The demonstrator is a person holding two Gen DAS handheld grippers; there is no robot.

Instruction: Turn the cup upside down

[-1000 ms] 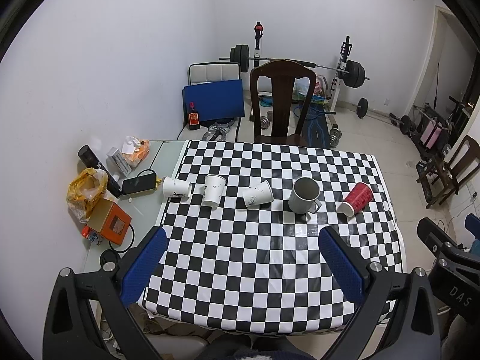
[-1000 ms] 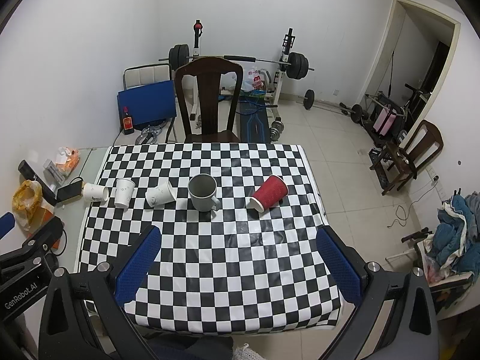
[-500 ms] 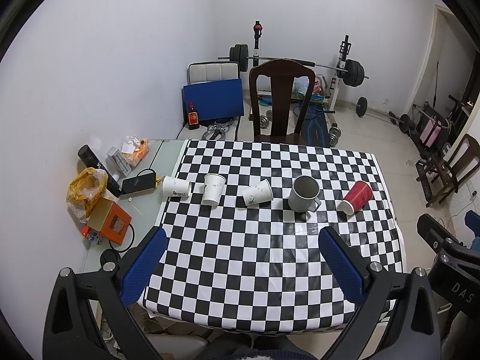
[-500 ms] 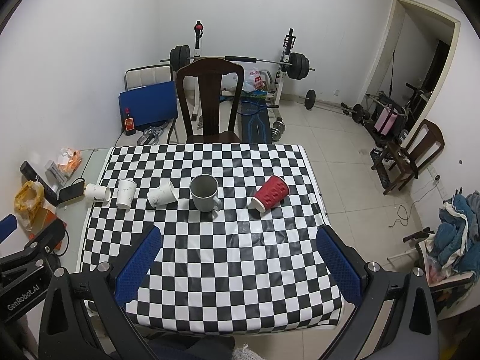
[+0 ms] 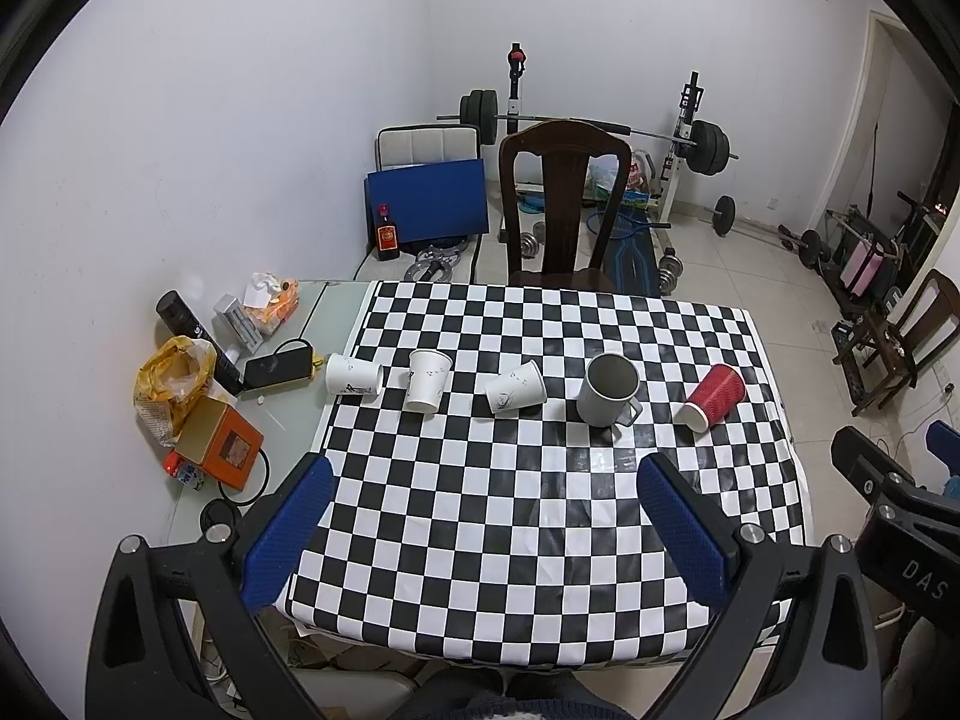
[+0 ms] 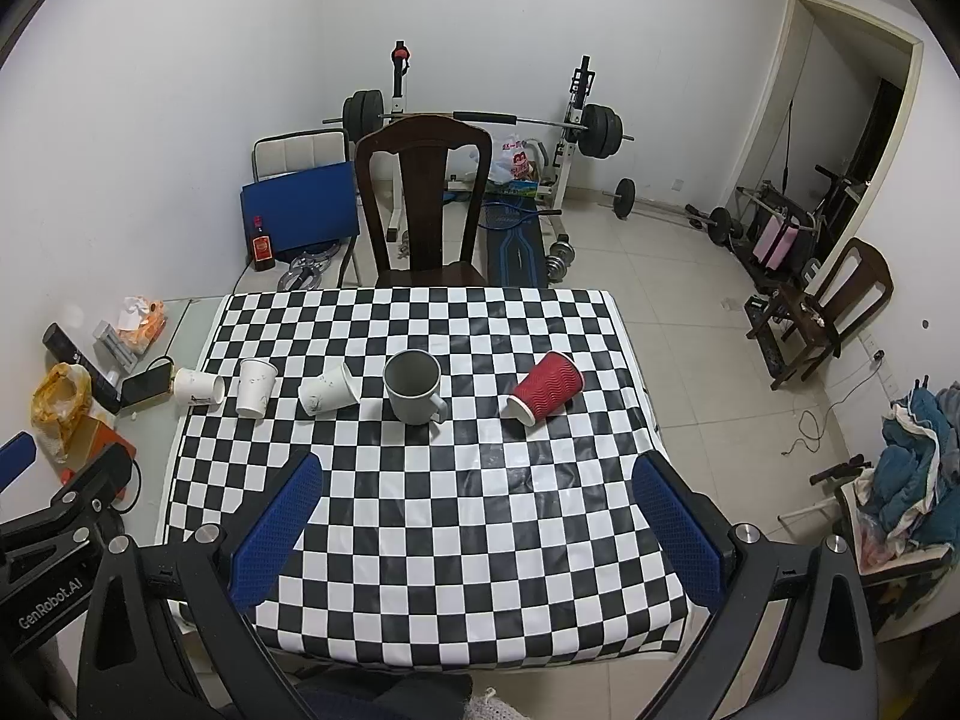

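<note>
A row of cups sits on the checkered tablecloth (image 5: 480, 510). From left: a white paper cup on its side (image 5: 353, 374) (image 6: 198, 386), a white paper cup standing upright (image 5: 427, 380) (image 6: 256, 387), a white paper cup on its side (image 5: 515, 394) (image 6: 327, 395), a grey mug upright (image 5: 607, 389) (image 6: 413, 385), a red ribbed paper cup on its side (image 5: 714, 396) (image 6: 547, 387). My left gripper (image 5: 486, 528) and right gripper (image 6: 477, 525) are open and empty, held high over the table's near part, well short of the cups.
A dark wooden chair (image 5: 561, 204) stands at the table's far side. Clutter lies on the table's bare left strip: a yellow bag (image 5: 171, 381), an orange box (image 5: 221, 447), a phone (image 5: 277, 369). Weights and a barbell rack (image 6: 480, 120) stand behind.
Both views have shifted very slightly. The cups have not moved and both grippers stay open.
</note>
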